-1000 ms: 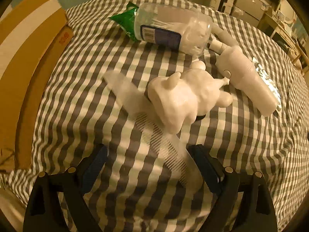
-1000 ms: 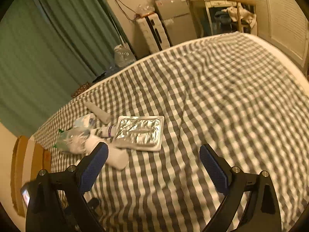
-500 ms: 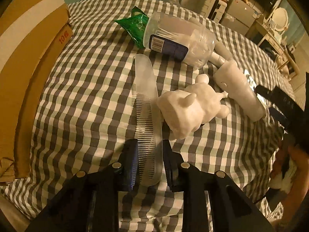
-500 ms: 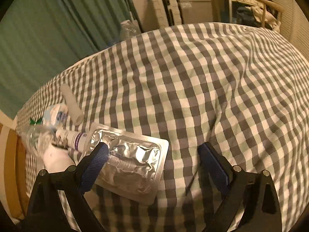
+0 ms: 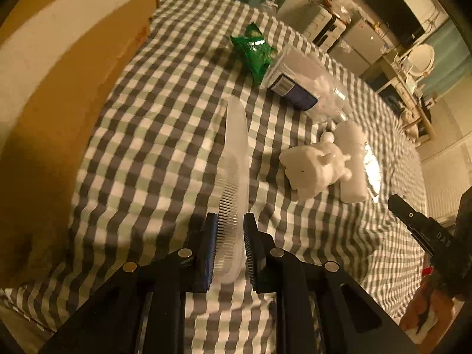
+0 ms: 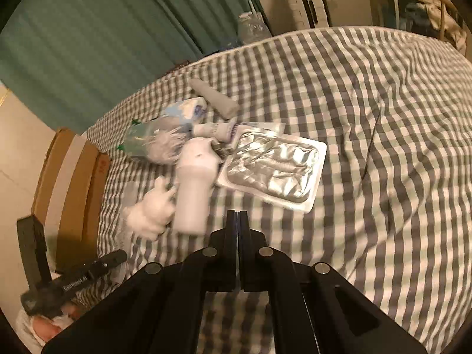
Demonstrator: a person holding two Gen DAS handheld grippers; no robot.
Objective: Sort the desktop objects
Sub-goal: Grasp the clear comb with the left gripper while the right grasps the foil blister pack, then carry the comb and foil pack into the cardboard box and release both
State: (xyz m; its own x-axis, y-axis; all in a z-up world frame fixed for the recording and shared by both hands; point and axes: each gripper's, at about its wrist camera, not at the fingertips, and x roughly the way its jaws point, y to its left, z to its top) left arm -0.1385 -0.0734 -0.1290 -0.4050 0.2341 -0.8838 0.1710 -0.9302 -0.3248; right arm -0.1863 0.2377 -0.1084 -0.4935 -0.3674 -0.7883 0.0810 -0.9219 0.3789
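A bed under a grey-and-white checked sheet (image 6: 368, 94) carries everything, with green curtains (image 6: 103, 29) behind it and a cardboard box (image 5: 59, 94) at its edge. Only the right wrist view shows the foil blister tray (image 6: 273, 166) whole, plus a grey tube (image 6: 214, 98); only the left wrist view shows the translucent comb (image 5: 234, 153). The clear jar of cotton swabs (image 5: 303, 85) has a dark barcode label, unreadable. Beside it lie a white bottle (image 6: 193, 190), a white animal figurine (image 5: 314, 168) and a green wrapper (image 5: 253, 51). The left tongs (image 5: 230, 236) are closed on the comb's toothed end, its handle pointing away above the sheet. The right tongs (image 6: 237, 227) are fully closed, empty, near the tray.
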